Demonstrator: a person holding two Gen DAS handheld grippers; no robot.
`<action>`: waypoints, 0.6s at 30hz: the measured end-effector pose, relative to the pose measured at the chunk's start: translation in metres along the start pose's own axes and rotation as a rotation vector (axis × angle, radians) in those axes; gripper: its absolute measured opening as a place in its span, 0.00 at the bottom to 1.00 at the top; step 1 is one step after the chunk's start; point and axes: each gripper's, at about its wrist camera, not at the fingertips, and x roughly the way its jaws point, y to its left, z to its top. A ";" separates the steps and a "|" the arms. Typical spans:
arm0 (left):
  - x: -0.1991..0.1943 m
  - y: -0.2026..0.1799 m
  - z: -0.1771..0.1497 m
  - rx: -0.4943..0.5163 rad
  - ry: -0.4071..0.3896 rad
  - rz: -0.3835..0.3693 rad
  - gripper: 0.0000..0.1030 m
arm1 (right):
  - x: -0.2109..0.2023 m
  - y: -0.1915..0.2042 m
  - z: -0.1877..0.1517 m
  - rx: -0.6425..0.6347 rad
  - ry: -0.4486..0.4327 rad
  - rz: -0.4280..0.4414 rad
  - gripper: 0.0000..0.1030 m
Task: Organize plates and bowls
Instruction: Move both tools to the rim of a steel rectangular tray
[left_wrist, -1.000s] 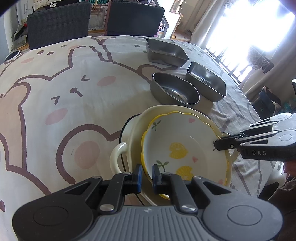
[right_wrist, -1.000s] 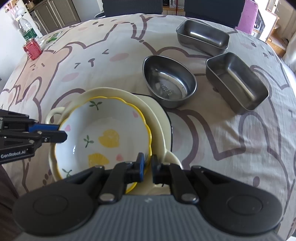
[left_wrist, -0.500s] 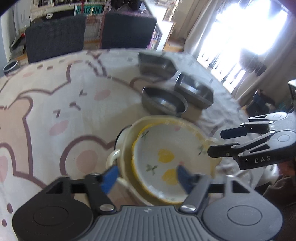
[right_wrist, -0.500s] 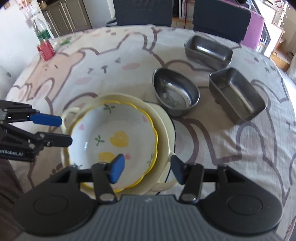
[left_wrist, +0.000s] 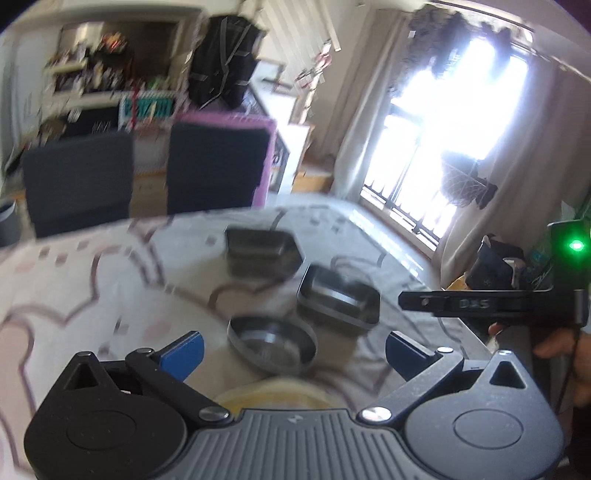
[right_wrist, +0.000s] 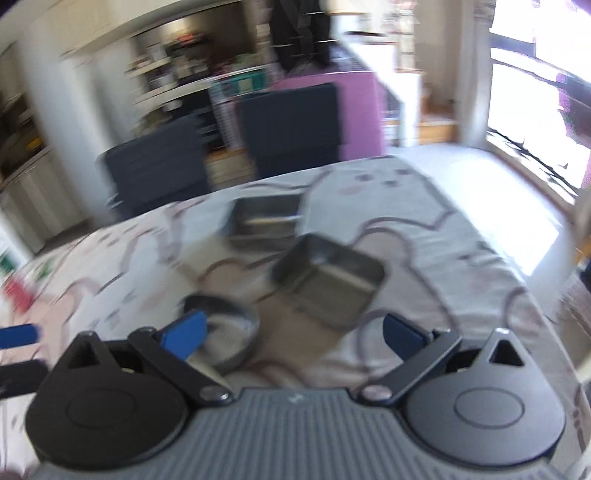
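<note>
Both grippers, left gripper (left_wrist: 293, 349) and right gripper (right_wrist: 291, 338), spread wide, holding nothing (frames blurred); between stacking steps, probably reaching next for oval steel bowl (left_wrist: 272, 345).

Our left gripper (left_wrist: 293, 349) and right gripper (right_wrist: 291, 336): black linkage arms, blue pads (left_wrist: 184, 350), silver screws behind the jaws, ribbed grey housing; white "DAS" lettering, green indicator light.

Three dull-sheened metal dishes (left_wrist: 272, 343) on a matt printed tablecloth (left_wrist: 110, 273).
</note>
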 end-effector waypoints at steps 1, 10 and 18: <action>0.008 -0.005 0.006 0.023 -0.005 0.000 1.00 | 0.007 -0.006 0.003 0.042 -0.006 -0.031 1.00; 0.118 -0.021 0.060 0.085 0.072 -0.024 0.68 | 0.057 -0.069 0.017 0.420 0.001 -0.015 0.66; 0.215 -0.024 0.063 0.119 0.188 -0.002 0.55 | 0.102 -0.090 0.012 0.501 0.083 0.000 0.48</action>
